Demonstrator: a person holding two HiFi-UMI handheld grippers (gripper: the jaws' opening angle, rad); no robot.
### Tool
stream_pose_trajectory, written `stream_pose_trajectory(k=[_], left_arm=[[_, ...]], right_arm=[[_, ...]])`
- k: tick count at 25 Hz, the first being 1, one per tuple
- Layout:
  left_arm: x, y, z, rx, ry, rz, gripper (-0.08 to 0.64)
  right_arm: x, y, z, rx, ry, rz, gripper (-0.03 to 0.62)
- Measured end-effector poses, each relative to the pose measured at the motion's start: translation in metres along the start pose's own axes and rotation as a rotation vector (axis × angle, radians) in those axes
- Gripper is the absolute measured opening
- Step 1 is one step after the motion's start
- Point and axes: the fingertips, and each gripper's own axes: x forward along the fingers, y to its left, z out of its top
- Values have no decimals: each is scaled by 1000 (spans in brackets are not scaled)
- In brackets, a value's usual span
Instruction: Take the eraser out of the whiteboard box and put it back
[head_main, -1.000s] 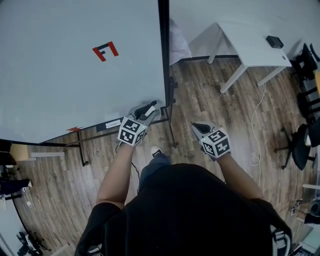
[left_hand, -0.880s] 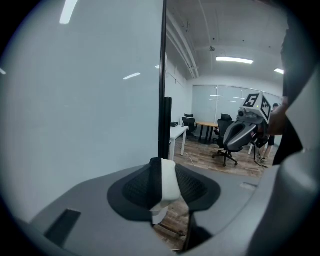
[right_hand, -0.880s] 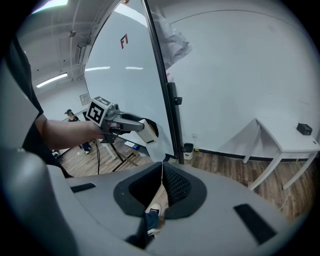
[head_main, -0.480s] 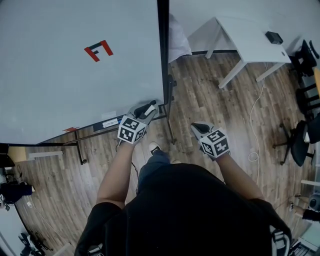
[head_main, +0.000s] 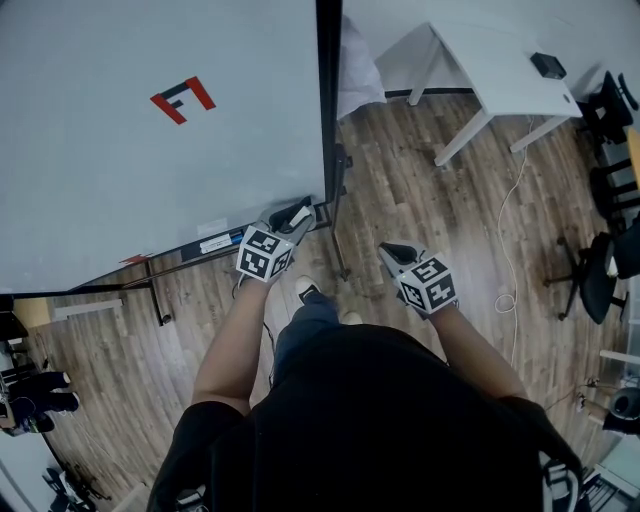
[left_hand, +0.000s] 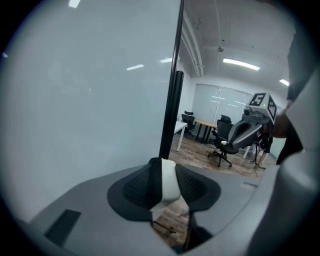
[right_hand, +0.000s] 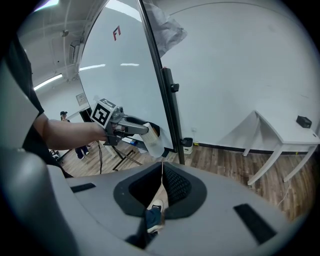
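My left gripper (head_main: 291, 221) is shut on the white-and-black eraser (head_main: 300, 214) just off the lower right corner of the whiteboard (head_main: 150, 150). In the left gripper view the eraser (left_hand: 168, 182) sits clamped between the pads, beside the board's black frame (left_hand: 172, 110). In the right gripper view the eraser (right_hand: 151, 142) hangs in front of a dark box (right_hand: 155, 130) at the board's bottom edge. To the right, away from the board and over the wood floor, my right gripper (head_main: 392, 252) is shut with nothing in it.
A white table (head_main: 510, 80) stands at the back right against the wall. Office chairs (head_main: 605, 275) line the right side, and a cable (head_main: 510, 300) loops on the floor. The board's stand legs (head_main: 160, 300) spread beneath it. My shoe (head_main: 308, 293) is below the grippers.
The head view has drifted, so the board's red mark shows further left. Both grippers hold almost the same places, the left still gripping the eraser by the board's corner.
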Motion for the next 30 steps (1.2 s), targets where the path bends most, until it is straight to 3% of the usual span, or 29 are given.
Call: stream_pose_trajectory(k=[17,30], left_arm=[[27,10,-30,-41,62,-24,156],[31,10,-32,-41,57,-28,158]], right_arm=[[9,-8,-13,25,34,-14,2],[7,-8,-19,26,45,-25,2]])
